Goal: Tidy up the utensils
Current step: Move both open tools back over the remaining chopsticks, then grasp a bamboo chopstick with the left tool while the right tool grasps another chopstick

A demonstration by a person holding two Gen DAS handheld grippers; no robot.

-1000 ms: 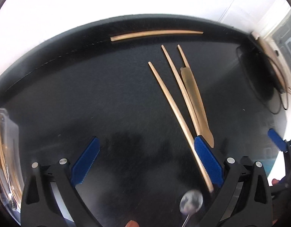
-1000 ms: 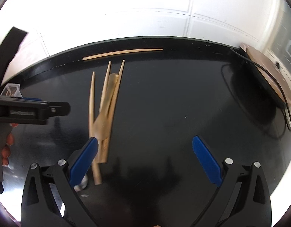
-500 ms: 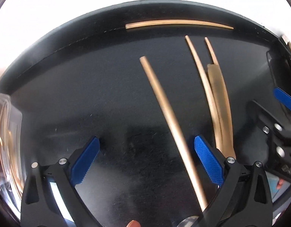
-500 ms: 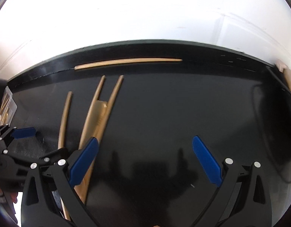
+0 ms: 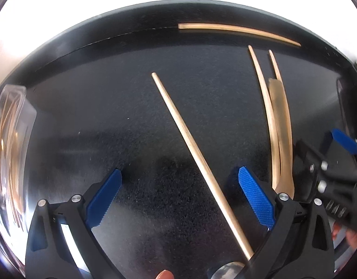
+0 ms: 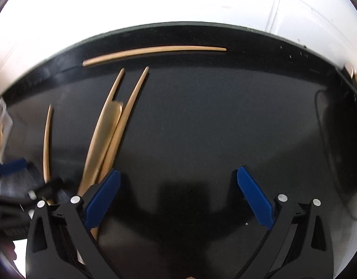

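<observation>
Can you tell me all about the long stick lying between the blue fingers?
The lone chopstick is a pale, wooden-looking, straight round rod. It lies flat on the black table, slanting from far left to near right between the open left hand-held gripper fingers, which are not closed on it. Its near end passes under the right finger's black arm.

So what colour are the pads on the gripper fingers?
Blue, textured pads on black fingers; clearest in the left wrist view.

Left claw (image 5: 178, 197) wide open over a chopstick (image 5: 197, 155)

The chopstick lies slantwise on the black worktop (image 5: 108, 116) between the blue fingers (image 5: 104, 197); more chopsticks (image 5: 273, 127) lie right, a clear container (image 5: 11, 144) left.
</observation>
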